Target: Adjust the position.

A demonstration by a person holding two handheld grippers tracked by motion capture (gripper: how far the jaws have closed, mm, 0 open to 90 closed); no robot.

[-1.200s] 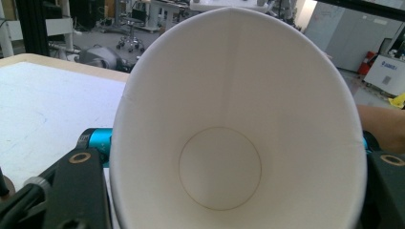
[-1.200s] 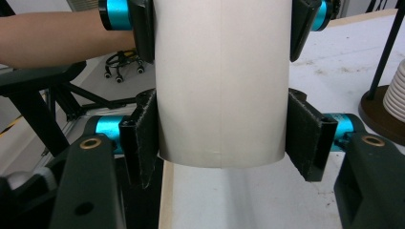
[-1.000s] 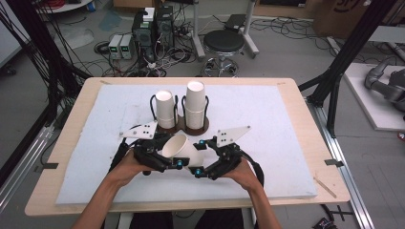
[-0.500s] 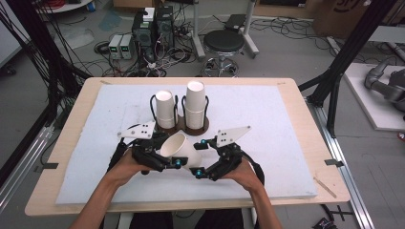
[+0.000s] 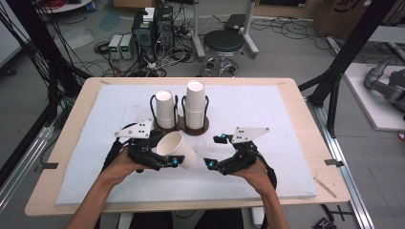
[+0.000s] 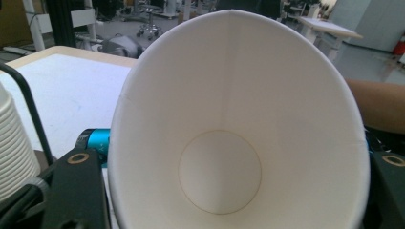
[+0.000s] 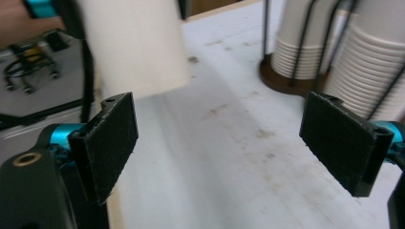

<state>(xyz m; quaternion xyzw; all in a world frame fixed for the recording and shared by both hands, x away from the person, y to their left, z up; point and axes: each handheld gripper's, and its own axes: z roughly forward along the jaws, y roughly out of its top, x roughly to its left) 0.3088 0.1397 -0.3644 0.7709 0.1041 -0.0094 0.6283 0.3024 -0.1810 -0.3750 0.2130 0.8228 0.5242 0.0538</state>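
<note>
We count one loose paper cup at the left gripper, two cup stacks beyond both grippers, and two wire holders.

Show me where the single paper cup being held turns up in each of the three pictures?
High view: the paper cup lies tilted at lower centre, clamped in the left gripper.
Left gripper view: the same cup takes up the middle, its open mouth facing the camera.
Right gripper view: its outer wall shows at upper left, beyond the open right gripper.
Shared landmark: the stacked cups in the wire holder.
</note>
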